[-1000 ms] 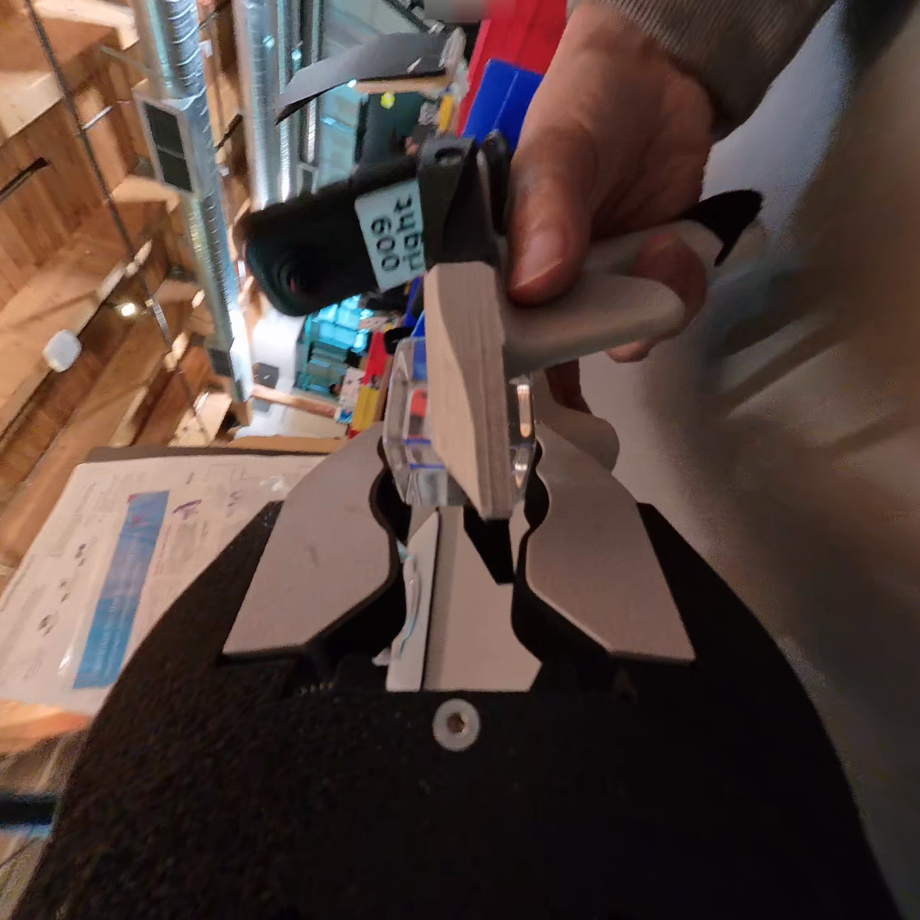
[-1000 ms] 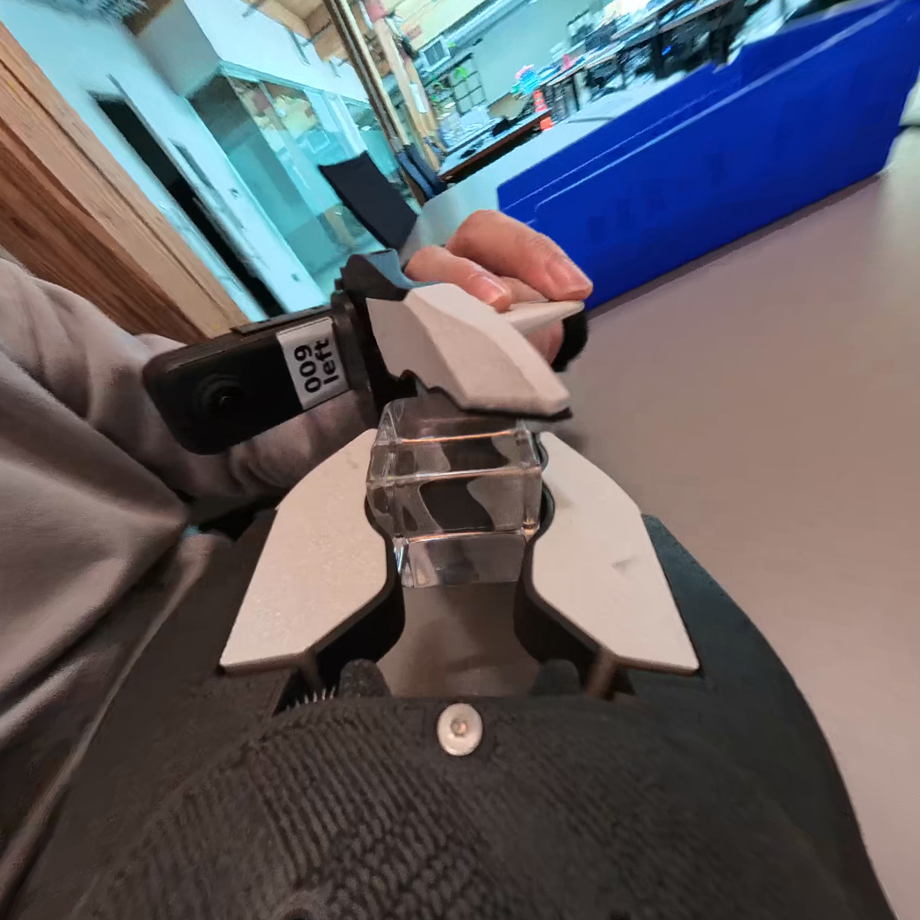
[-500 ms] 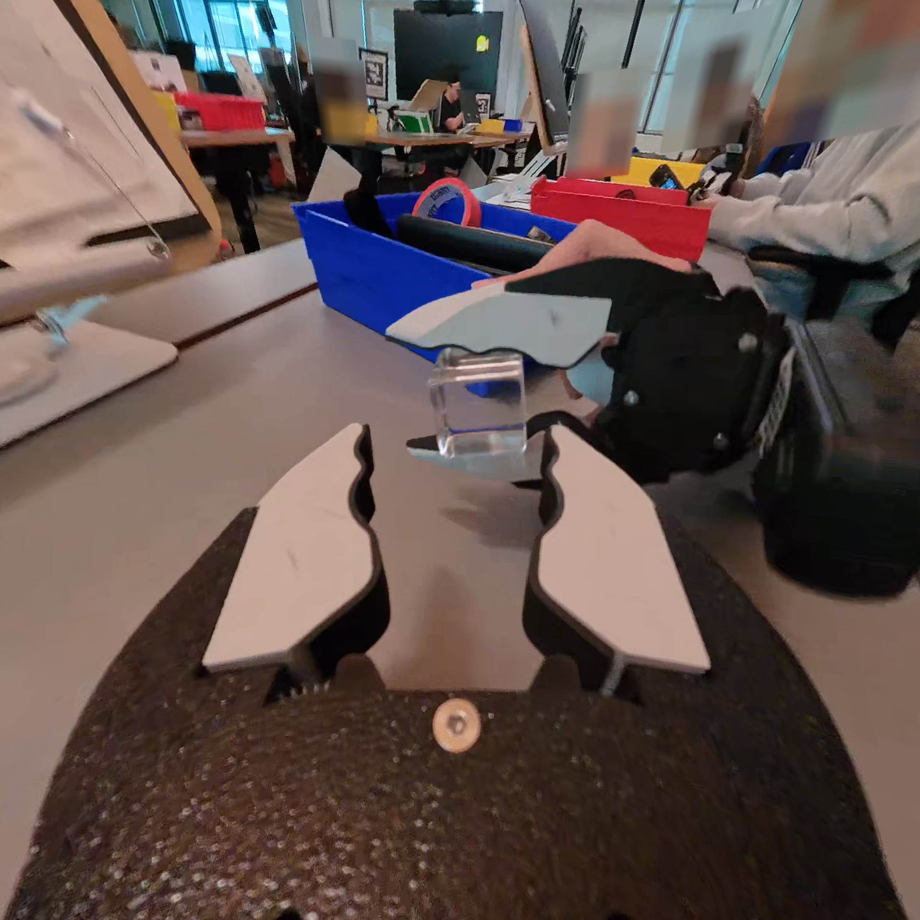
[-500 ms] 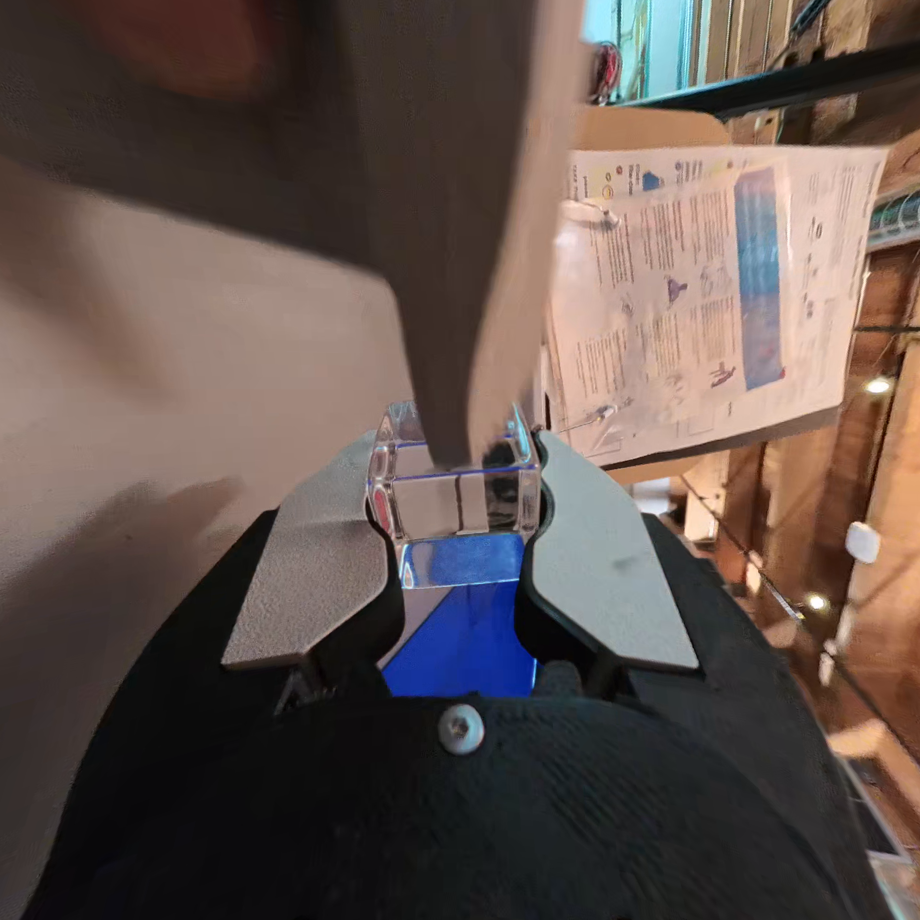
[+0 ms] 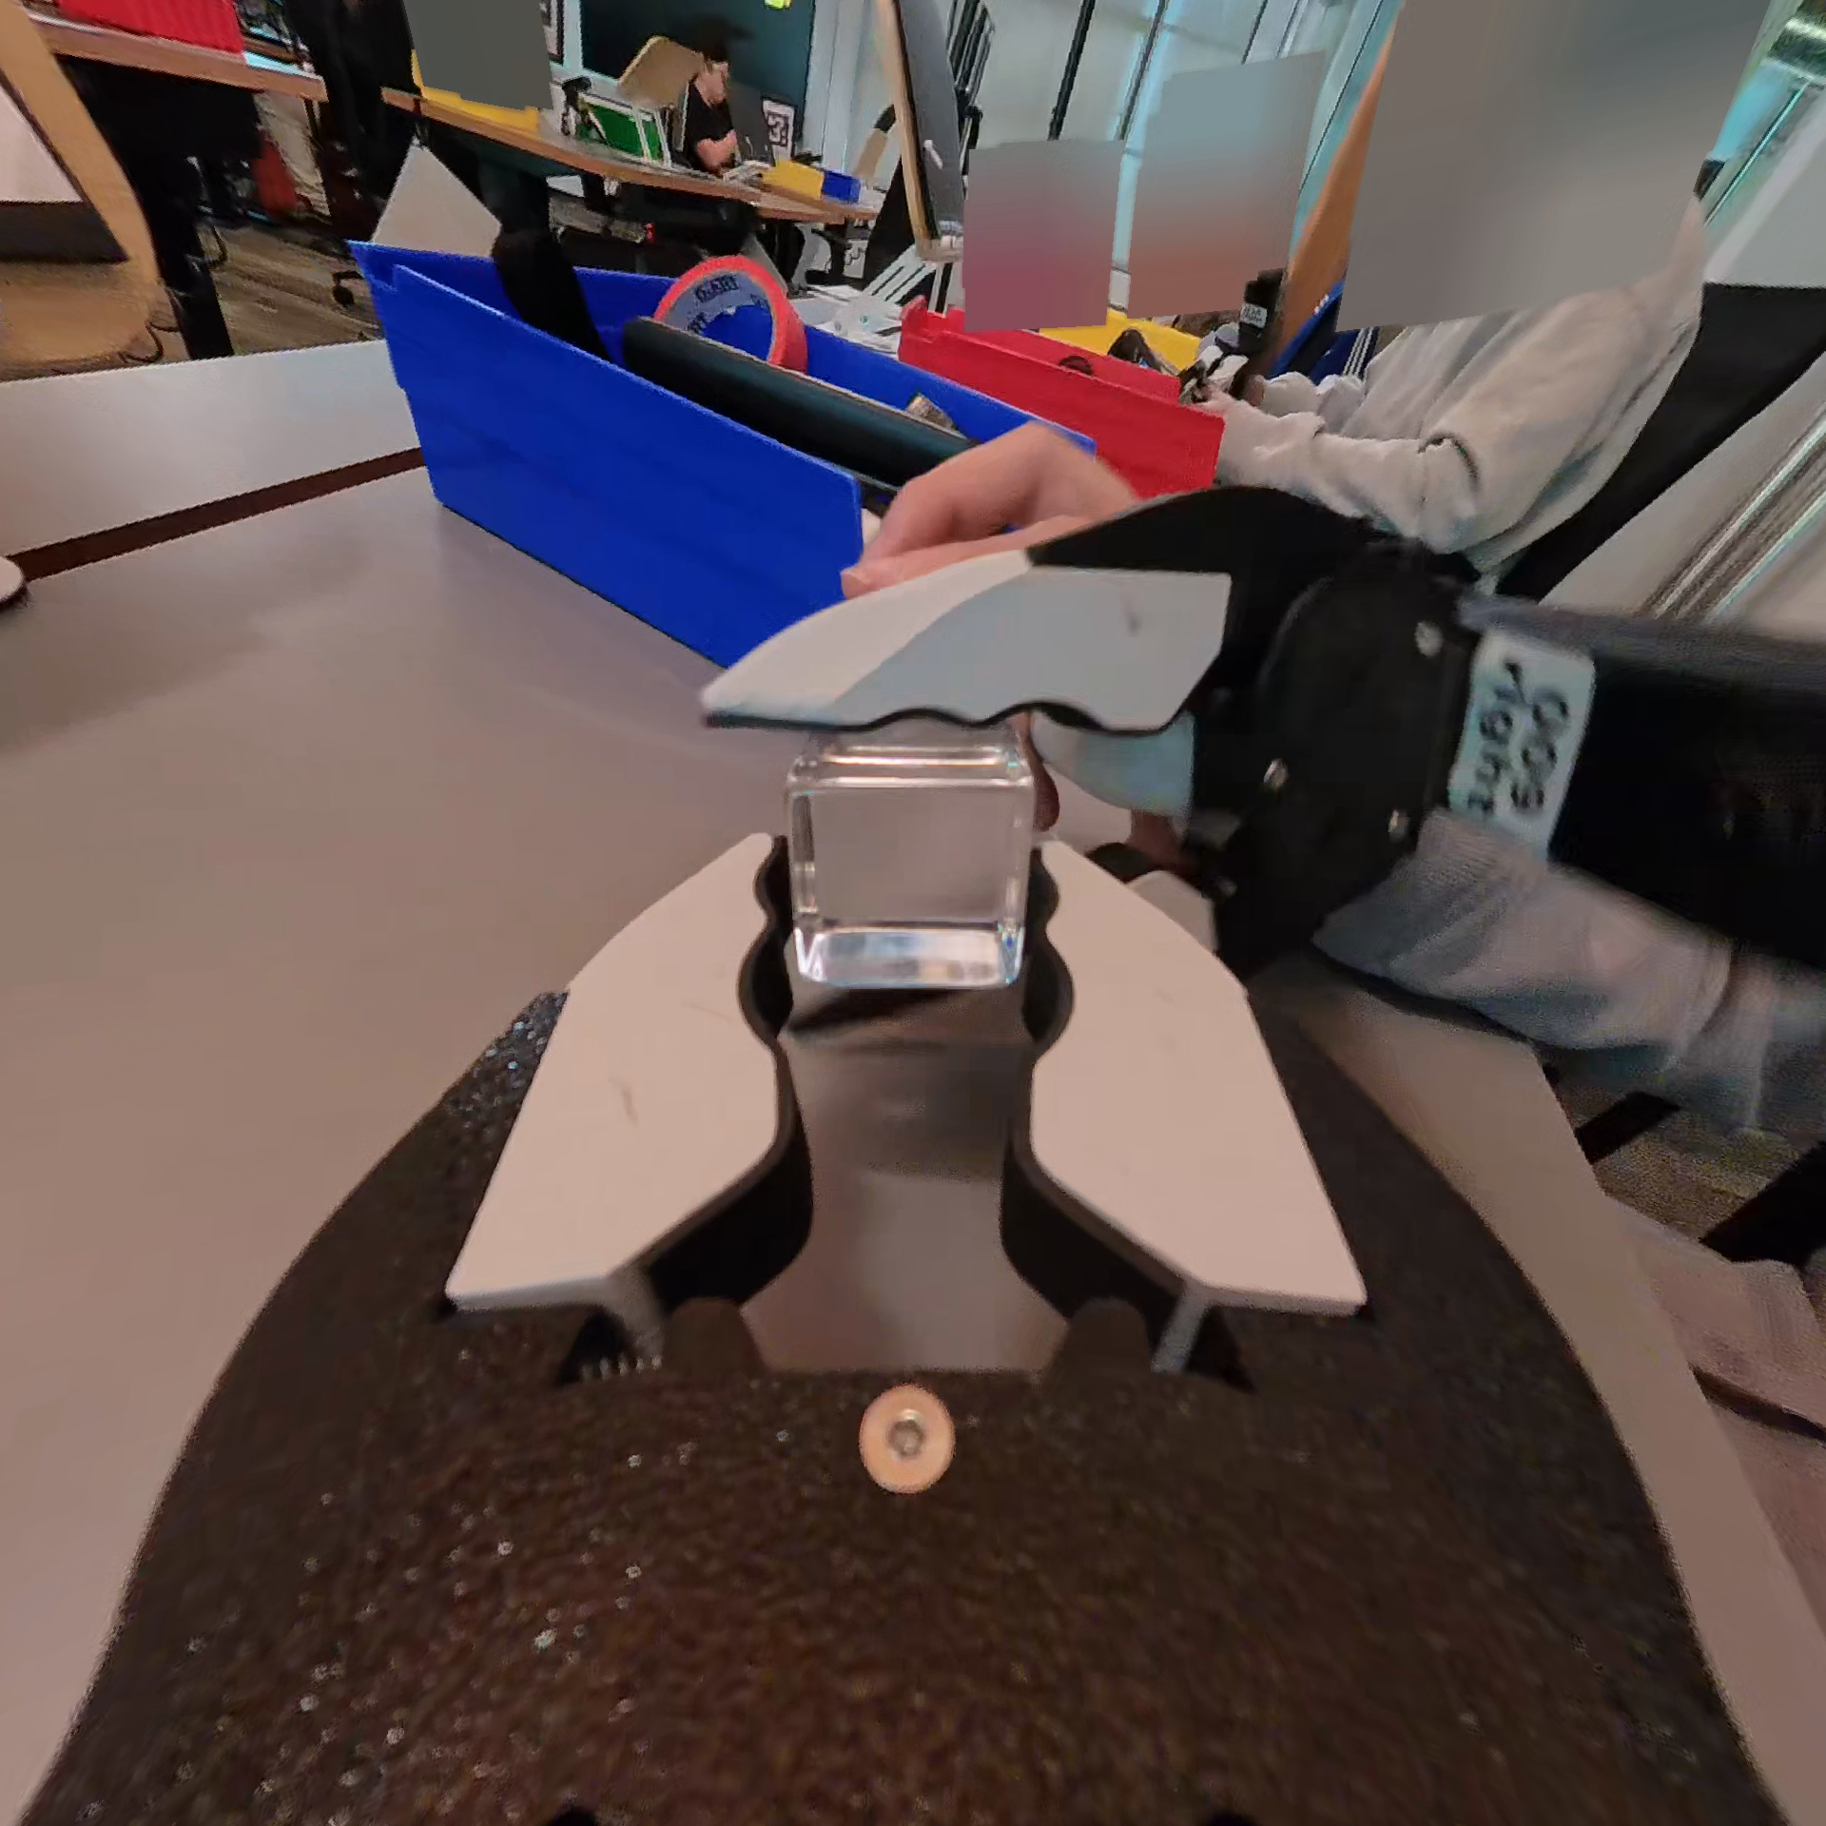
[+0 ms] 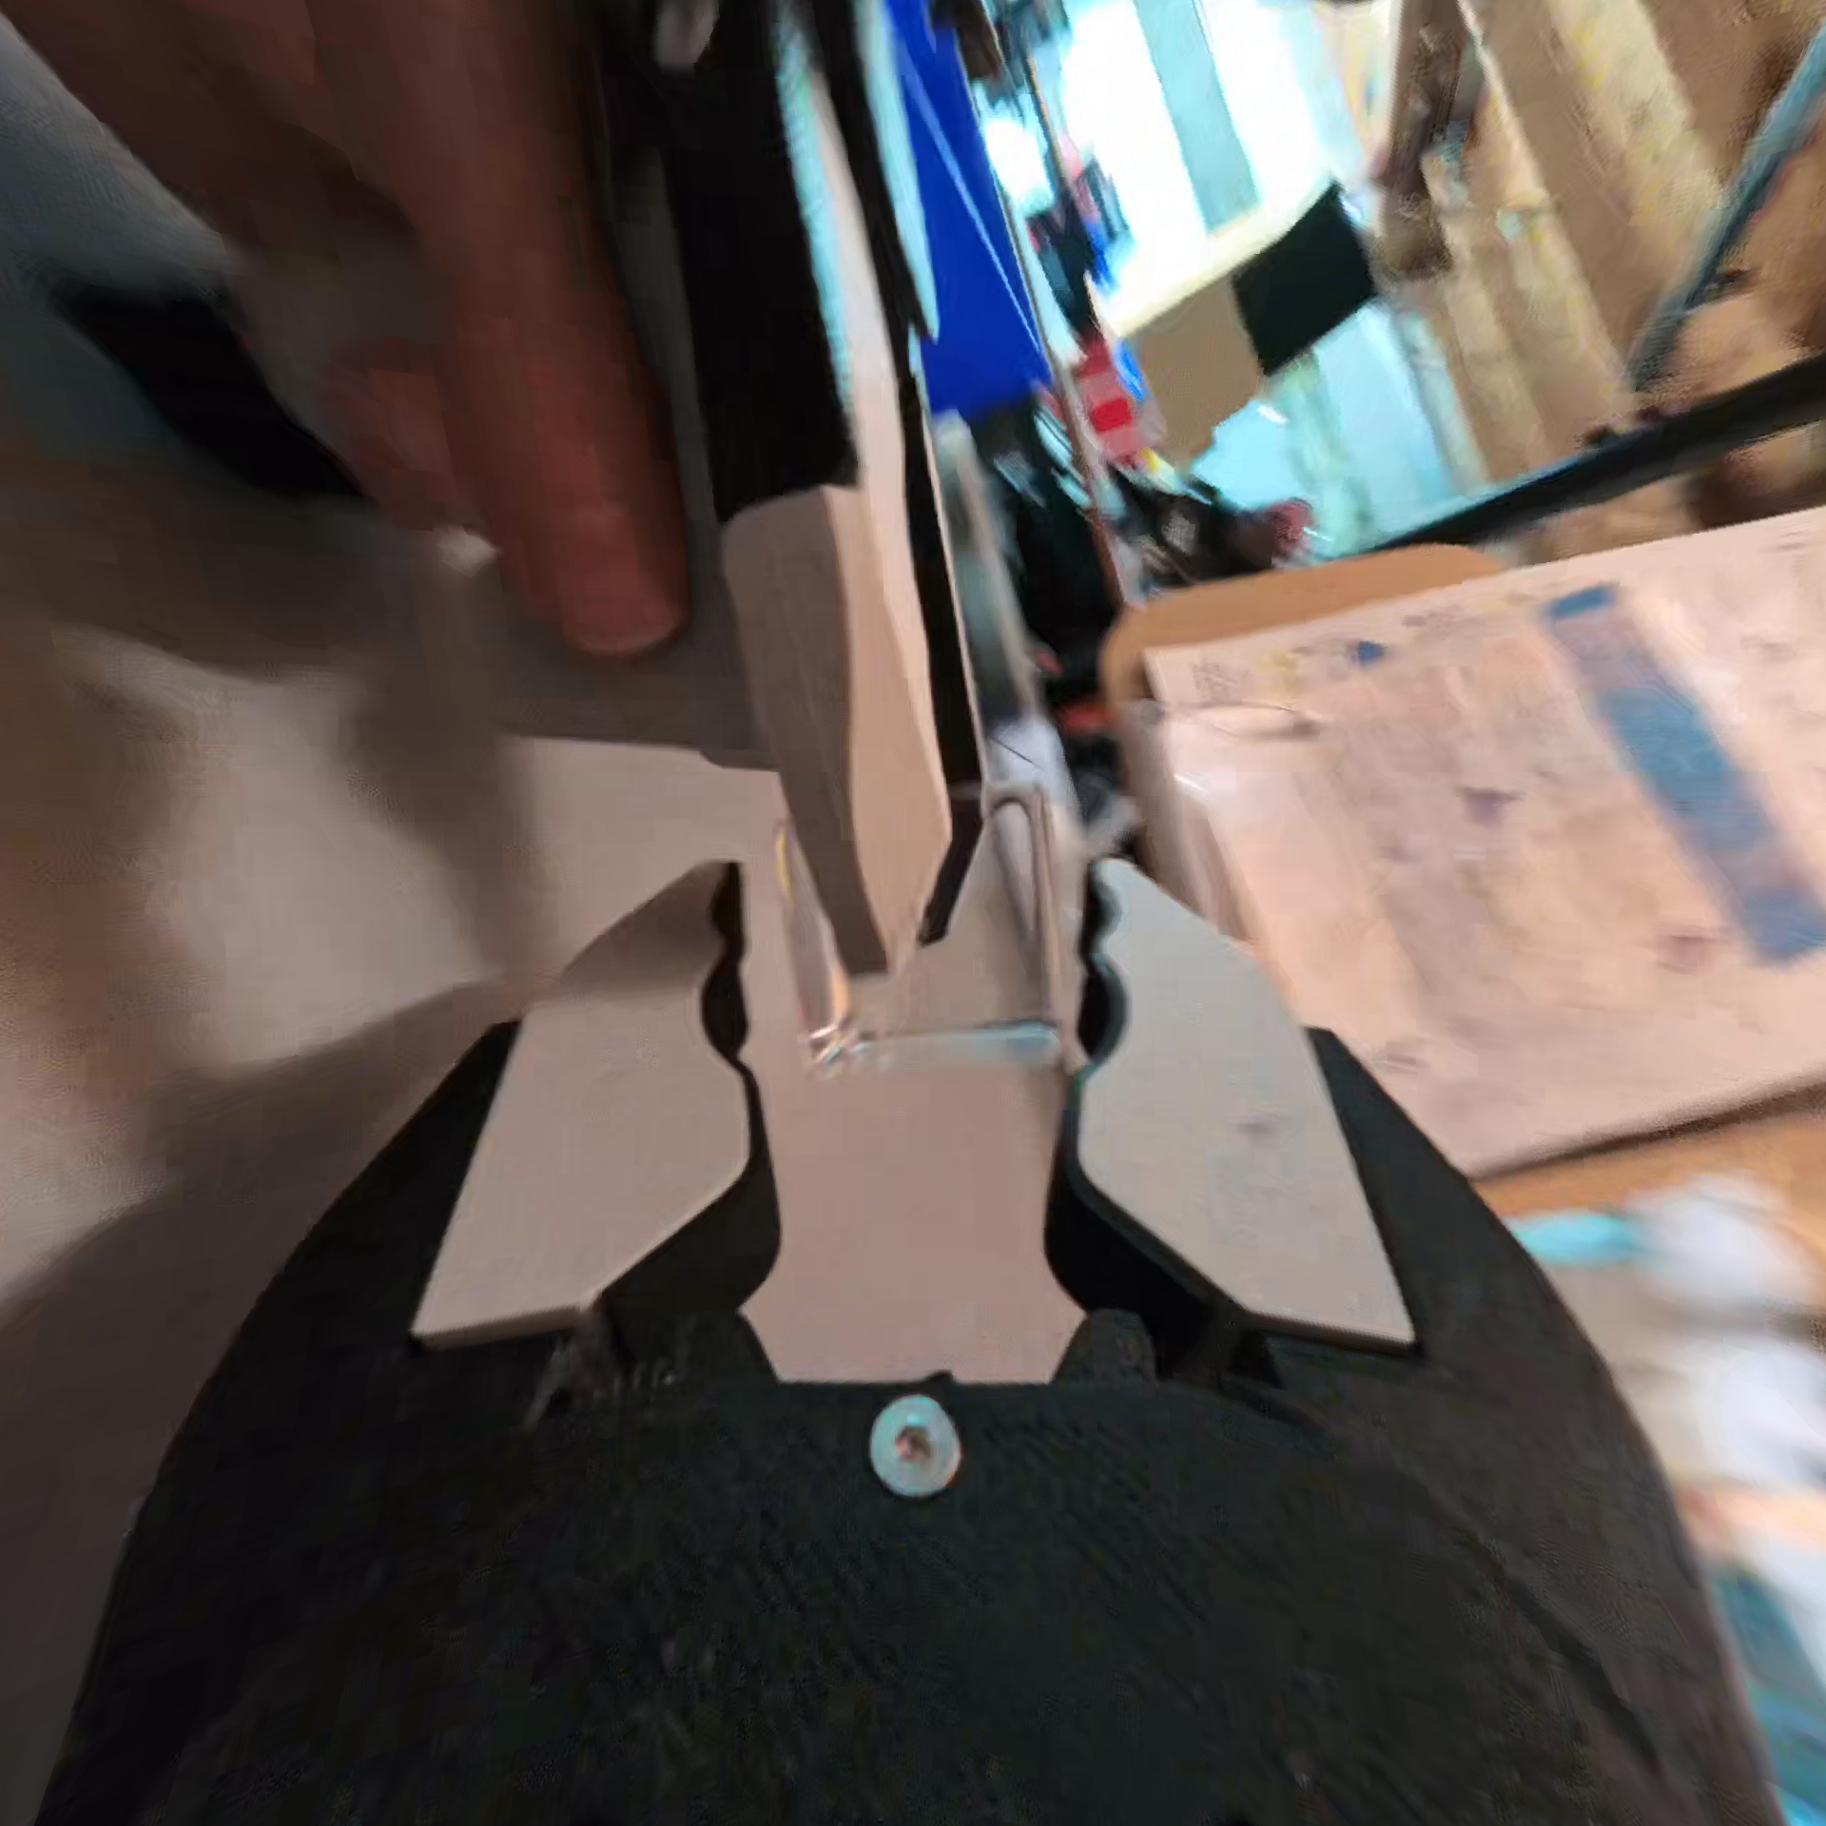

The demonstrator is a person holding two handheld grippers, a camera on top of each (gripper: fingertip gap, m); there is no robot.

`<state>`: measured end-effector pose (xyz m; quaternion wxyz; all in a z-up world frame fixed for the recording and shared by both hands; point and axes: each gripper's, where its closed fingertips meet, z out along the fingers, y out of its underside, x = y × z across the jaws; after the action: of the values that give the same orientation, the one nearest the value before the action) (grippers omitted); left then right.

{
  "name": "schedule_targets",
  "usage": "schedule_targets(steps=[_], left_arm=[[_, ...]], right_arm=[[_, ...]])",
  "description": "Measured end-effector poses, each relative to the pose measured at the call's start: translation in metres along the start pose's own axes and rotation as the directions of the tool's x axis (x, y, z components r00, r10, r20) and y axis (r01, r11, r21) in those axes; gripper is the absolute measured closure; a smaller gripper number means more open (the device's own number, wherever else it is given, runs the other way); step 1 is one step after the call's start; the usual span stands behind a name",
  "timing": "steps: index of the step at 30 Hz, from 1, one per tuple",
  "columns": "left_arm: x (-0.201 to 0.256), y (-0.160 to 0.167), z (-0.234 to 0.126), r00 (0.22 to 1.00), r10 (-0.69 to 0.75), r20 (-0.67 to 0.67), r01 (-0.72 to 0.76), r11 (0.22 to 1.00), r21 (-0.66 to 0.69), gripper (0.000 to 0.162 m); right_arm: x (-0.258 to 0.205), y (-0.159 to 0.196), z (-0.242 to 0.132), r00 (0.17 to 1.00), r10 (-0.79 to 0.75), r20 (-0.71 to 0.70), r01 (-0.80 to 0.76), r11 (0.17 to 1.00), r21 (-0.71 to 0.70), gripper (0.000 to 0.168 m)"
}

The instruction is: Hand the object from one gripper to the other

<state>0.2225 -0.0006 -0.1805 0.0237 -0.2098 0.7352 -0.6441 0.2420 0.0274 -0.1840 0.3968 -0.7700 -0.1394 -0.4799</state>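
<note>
Between the fingertips of the left gripper (image 5: 907, 889), at twelve o'clock from its camera, sits the clear cube (image 5: 907, 870). It has no long axis; its faces lie square to the fingers. The left fingers flank its two sides with little or no gap, but whether they press it cannot be told. Directly above the cube, the upper finger of the right gripper (image 5: 973, 657) rests on its top face, reaching in from three o'clock; the lower finger is hidden beneath. In the right wrist view, which is blurred, the right gripper (image 6: 914, 968) stands parted, with a visible gap at the cube's nine o'clock side and its three o'clock side near or touching the finger. The exchange thus appears to stand at mid-transfer, both tools crossing at right angles on the cube. Beyond, at eleven o'clock, a blue bin (image 5: 613, 474) stands on the grey table (image 5: 296, 741), with a red bin (image 5: 1067, 385) farther off.
</note>
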Motion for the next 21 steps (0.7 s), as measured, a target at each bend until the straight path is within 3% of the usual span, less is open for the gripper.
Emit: schedule_targets(steps=[3, 5, 8, 10, 12, 15, 17, 19, 21], left_arm=[[-0.001, -0.009, -0.015, 0.995, -0.033, -0.096, 0.038, 0.998, 0.051, 0.118], [0.001, -0.020, -0.027, 0.984, -0.052, -0.170, 0.072, 0.991, 0.114, 0.118], [0.007, -0.024, -0.036, 0.972, -0.018, -0.236, 0.050, 0.990, 0.132, 0.118], [0.013, -0.021, -0.037, 0.966, 0.036, -0.255, -0.005, 0.993, 0.122, 0.118], [0.017, -0.017, -0.034, 0.964, 0.071, -0.258, -0.044, 0.993, 0.106, 0.118], [0.020, -0.010, -0.028, 0.962, 0.091, -0.257, -0.074, 0.994, 0.076, 0.118], [0.019, -0.011, -0.028, 0.965, 0.093, -0.245, -0.075, 0.994, 0.080, 0.118], [0.013, -0.019, -0.029, 0.976, 0.101, -0.195, -0.077, 0.989, 0.127, 0.118], [-0.003, -0.028, -0.028, 0.990, 0.137, -0.027, -0.130, 0.974, 0.184, 0.118]], right_arm=[[0.006, -0.005, -0.013, 0.904, 0.388, 0.180, -0.411, 0.904, 0.120, 0.084], [0.010, -0.011, -0.020, 0.713, 0.610, 0.346, -0.680, 0.722, 0.128, 0.080], [0.014, -0.033, -0.034, 0.408, 0.692, 0.595, -0.895, 0.432, 0.111, 0.101], [0.018, -0.042, -0.037, 0.312, 0.691, 0.652, -0.941, 0.318, 0.114, 0.109], [0.016, -0.045, -0.035, 0.294, 0.698, 0.653, -0.948, 0.302, 0.105, 0.111], [0.011, -0.043, -0.030, 0.358, 0.707, 0.610, -0.925, 0.359, 0.127, 0.126], [0.013, -0.043, -0.028, 0.373, 0.710, 0.597, -0.920, 0.366, 0.139, 0.125], [0.021, -0.041, -0.025, 0.348, 0.747, 0.567, -0.936, 0.313, 0.162, 0.125], [0.031, -0.030, -0.017, 0.303, 0.820, 0.486, -0.953, 0.246, 0.178, 0.125]])
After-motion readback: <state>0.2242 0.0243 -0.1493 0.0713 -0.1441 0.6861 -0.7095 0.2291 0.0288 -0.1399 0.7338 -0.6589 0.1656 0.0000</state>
